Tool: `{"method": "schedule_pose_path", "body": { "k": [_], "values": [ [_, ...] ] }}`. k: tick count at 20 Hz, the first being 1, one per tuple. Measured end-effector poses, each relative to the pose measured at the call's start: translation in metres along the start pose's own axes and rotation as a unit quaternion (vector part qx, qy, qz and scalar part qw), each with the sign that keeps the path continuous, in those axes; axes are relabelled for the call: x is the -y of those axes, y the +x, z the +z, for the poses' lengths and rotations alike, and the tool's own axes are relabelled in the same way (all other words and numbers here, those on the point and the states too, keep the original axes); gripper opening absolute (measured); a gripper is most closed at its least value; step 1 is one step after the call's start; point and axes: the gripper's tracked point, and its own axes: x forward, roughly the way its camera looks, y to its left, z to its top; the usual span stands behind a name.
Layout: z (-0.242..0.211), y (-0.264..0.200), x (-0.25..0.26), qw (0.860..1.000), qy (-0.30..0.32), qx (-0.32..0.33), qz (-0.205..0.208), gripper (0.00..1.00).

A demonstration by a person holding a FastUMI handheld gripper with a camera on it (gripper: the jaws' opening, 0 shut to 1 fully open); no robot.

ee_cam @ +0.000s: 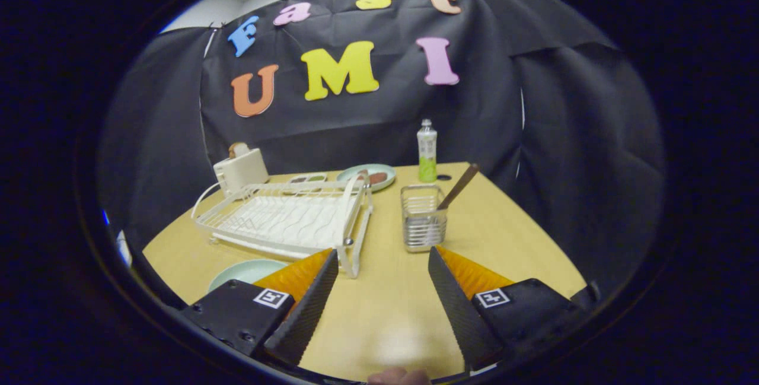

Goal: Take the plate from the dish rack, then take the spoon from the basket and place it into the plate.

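My gripper [382, 260] is open above the wooden table, with nothing between its fingers. A pale green plate [246, 271] lies flat on the table just left of the left finger, partly hidden by it, in front of the white wire dish rack [284, 219]. The rack holds no dishes. Just ahead of the right finger stands a metal wire basket [422, 223]. A wooden-handled spoon [458, 187] leans out of it toward the right; its bowl is down inside the basket.
A white toaster [240, 170] with bread stands behind the rack. A second plate [369, 176] with food and a small dish [307, 179] lie at the back. A green-labelled bottle [426, 151] stands near the back edge. A fingertip shows below the gripper.
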Motion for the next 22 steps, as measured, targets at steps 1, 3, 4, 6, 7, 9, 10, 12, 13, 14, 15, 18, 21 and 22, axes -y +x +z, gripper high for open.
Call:
{"method": "schedule_pose_path", "body": {
  "k": [1,3,4,6,7,9,10,12,13,14,15,18,21,22],
  "values": [
    [0.006,-0.001,0.008,1.0,-0.01,0.024,-0.009,0.99],
    [0.013,0.003,0.024,0.998,-0.015,0.063,-0.021,0.99],
    [0.012,0.009,0.034,0.997,-0.009,0.073,-0.028,0.98],
    [0.009,0.023,0.051,0.996,0.007,0.08,-0.036,0.99],
    [0.01,0.033,0.059,0.996,0.011,0.08,-0.039,0.99],
    [0.013,0.055,0.069,0.996,0.018,0.077,-0.033,0.99],
    [0.015,0.066,0.072,0.997,0.023,0.075,-0.026,1.0],
    [0.022,0.09,0.08,0.997,0.024,0.076,-0.02,1.0],
    [0.025,0.102,0.082,0.997,0.026,0.074,-0.017,1.0],
    [0.027,0.111,0.084,0.997,0.031,0.071,-0.012,1.0],
    [0.029,0.121,0.084,0.997,0.039,0.066,-0.006,1.0],
    [0.033,0.143,0.084,0.997,0.059,0.057,0.005,1.0],
    [0.04,0.155,0.078,0.995,0.079,0.053,0.018,0.91],
    [0.042,0.157,0.076,0.995,0.079,0.055,0.023,0.87]
  ]
}}
